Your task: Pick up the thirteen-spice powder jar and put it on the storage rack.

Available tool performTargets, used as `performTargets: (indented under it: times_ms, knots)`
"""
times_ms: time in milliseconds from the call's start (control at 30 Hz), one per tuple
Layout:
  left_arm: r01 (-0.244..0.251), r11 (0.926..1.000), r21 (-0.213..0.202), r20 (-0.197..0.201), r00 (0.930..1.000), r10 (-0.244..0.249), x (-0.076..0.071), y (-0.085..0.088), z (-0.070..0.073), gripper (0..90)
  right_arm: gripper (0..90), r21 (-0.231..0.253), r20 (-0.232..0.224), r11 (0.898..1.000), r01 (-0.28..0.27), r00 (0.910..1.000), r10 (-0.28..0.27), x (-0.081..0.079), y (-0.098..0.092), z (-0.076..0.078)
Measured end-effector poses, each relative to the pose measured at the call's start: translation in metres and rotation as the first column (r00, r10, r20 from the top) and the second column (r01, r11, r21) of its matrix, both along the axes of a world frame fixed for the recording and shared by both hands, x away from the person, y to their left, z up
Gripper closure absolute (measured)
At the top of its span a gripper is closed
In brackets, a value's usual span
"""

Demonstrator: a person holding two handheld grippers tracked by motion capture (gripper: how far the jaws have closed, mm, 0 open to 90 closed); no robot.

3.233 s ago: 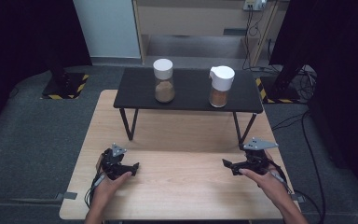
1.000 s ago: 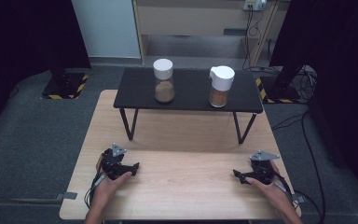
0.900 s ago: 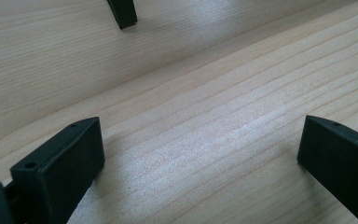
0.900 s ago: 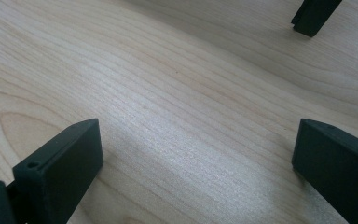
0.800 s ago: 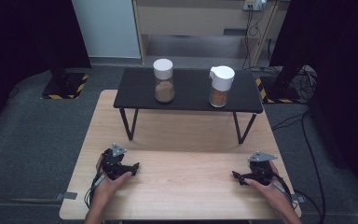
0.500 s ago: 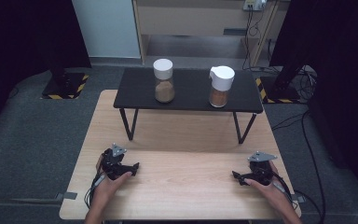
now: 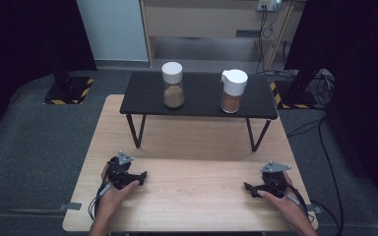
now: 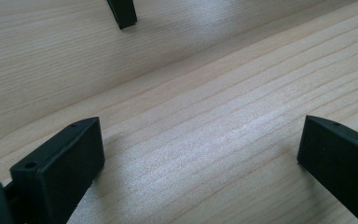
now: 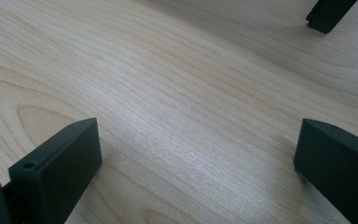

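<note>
Grippers parked low on light wooden tabletop (image 7: 197, 187): left gripper (image 7: 140, 177) and right gripper (image 7: 248, 187), jaws spread wide, holding nothing. Far off on black low bench (image 7: 199, 93): clear round-lidded jar (image 7: 173, 84) and clear spout-lidded jar (image 7: 233, 90), brown contents in both.

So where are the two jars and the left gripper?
Left jar (image 7: 173, 93): high view, on its glass body.
Right jar (image 7: 233, 96): high view, on its glass body.
Left gripper (image 7: 139, 178): high view, between its jaw tips.
</note>
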State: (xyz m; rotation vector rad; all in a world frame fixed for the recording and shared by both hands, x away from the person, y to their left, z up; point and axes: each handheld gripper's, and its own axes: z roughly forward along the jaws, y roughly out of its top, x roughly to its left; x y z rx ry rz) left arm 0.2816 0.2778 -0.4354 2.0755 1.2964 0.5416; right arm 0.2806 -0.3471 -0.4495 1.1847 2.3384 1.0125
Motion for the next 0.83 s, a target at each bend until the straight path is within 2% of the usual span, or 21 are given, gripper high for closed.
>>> performTargets:
  times_ms: [833]
  knots:
    - [0.013, 0.9999, 0.001, 0.0, 0.9999, -0.013, 0.0028, 0.0006, 0.0, 0.0, 1.3, -0.003, -0.001, 1.0, 0.009, 1.0, -0.009, -0.0008, 0.0017, 0.0003]
